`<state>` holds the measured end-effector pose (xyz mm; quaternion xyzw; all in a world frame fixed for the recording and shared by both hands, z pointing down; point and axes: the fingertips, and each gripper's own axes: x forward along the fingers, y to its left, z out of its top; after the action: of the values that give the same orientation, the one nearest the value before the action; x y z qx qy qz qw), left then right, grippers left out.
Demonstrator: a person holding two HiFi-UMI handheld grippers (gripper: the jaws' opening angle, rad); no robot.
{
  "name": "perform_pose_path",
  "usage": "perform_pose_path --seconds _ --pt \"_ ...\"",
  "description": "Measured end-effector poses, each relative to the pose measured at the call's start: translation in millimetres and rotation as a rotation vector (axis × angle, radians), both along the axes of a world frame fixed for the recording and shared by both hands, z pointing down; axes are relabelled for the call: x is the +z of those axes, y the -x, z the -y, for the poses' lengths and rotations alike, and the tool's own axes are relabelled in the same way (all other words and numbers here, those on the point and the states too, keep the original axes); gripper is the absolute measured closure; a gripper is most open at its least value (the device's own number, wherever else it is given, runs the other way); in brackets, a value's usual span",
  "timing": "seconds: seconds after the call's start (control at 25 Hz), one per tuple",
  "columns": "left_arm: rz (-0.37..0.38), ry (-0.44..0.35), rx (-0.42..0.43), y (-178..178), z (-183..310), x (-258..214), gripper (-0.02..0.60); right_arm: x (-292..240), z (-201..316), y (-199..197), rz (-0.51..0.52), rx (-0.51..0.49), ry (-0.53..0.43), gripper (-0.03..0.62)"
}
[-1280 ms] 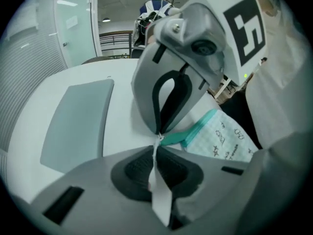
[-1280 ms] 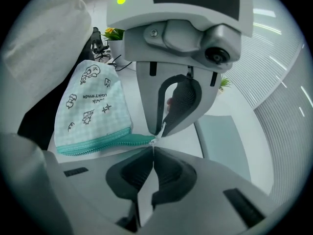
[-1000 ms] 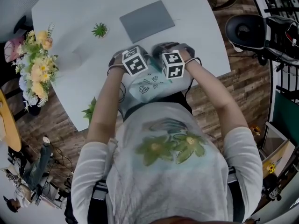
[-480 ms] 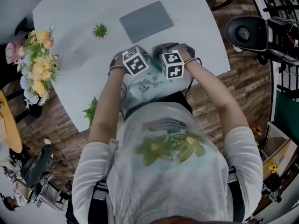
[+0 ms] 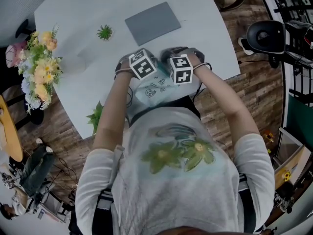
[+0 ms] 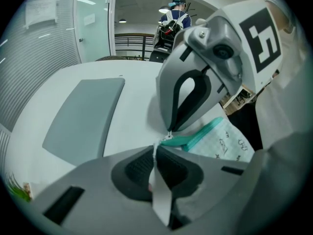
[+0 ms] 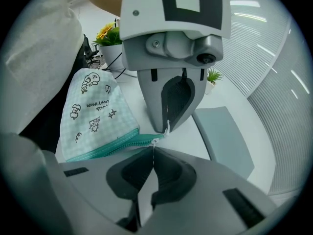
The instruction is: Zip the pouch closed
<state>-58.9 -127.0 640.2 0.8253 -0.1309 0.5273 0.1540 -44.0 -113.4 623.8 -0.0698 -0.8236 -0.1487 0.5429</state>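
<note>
A pale green checked pouch with doodles and a teal zipper lies at the near edge of the white table. Both grippers meet tip to tip over its far end, under their marker cubes. My left gripper is shut on a white strip at the pouch's zipper end. My right gripper is shut on the small silver zipper pull, with the pouch trailing off to the left. Each gripper sees the other straight ahead: right gripper, left gripper.
A flat grey pad lies further back on the table, with a small green plant to its left. A flower bouquet stands off the table's left side. A black chair is on the wooden floor at right.
Both grippers and the pouch have stayed where they were. Only background things at the frame edges have shifted slightly.
</note>
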Motion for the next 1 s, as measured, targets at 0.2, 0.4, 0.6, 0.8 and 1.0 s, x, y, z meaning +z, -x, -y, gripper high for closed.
perform_pose_path --seconds 0.2,0.4,0.6,0.8,1.0 --pt "-0.011 0.004 -0.018 0.9 0.0 0.7 0.558 0.1 -1.6 -0.9 -0.008 0.005 -0.006 0.576" --pt "-0.013 0.006 -0.034 0.2 0.9 -0.4 0.558 -0.4 -3.1 -1.8 -0.015 0.008 -0.009 0.576" --pt "-0.007 0.000 -0.034 0.1 0.8 0.1 0.558 -1.8 -4.4 -1.9 -0.022 -0.008 -0.018 0.576" --pt "-0.019 0.009 -0.045 0.4 0.3 -0.2 0.558 -2.5 -5.3 -2.1 -0.032 -0.026 -0.017 0.576" --pt "-0.048 0.022 -0.085 1.0 3.3 -1.5 0.558 -2.5 -2.5 -2.3 -0.038 -0.032 -0.020 0.576"
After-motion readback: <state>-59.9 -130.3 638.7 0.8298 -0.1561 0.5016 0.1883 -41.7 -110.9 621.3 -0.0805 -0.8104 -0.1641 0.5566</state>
